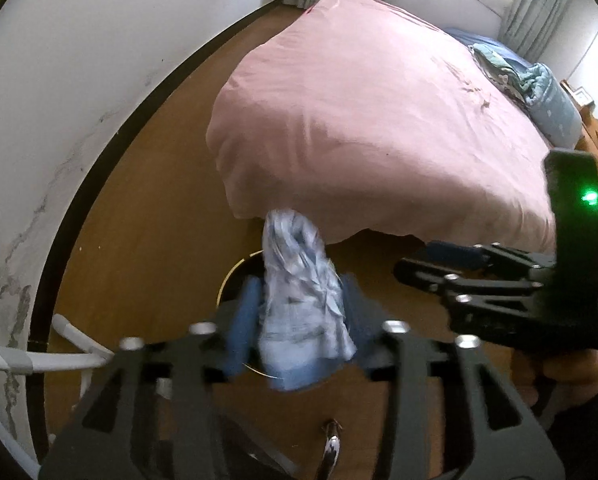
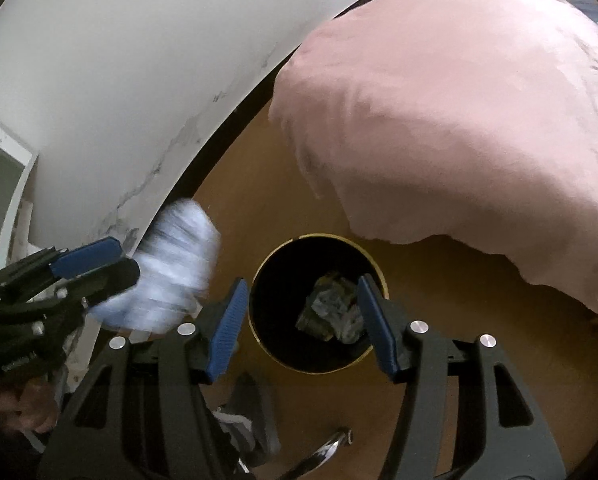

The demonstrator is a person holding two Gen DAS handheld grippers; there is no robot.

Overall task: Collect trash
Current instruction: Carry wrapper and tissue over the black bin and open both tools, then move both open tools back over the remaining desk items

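My left gripper [image 1: 303, 312] is shut on a crumpled white-and-blue wad of paper [image 1: 303, 280], held above the floor by a black bin with a gold rim [image 1: 229, 276]. In the right wrist view the same wad [image 2: 171, 264] shows blurred at the left, still in the left gripper [image 2: 135, 268], beside the bin's left rim. My right gripper [image 2: 303, 320] stands open over the bin [image 2: 267, 344], with nothing between its blue pads [image 2: 227, 324]. Crumpled trash [image 2: 331, 308] lies at the bin's bottom.
A bed with a pink cover [image 1: 379, 120] fills the right side, its edge hanging just past the bin. A white wall with a dark skirting board [image 1: 99, 160] runs along the left. White tubes [image 1: 71, 356] stand by the wall. Wooden floor [image 1: 159, 220] surrounds the bin.
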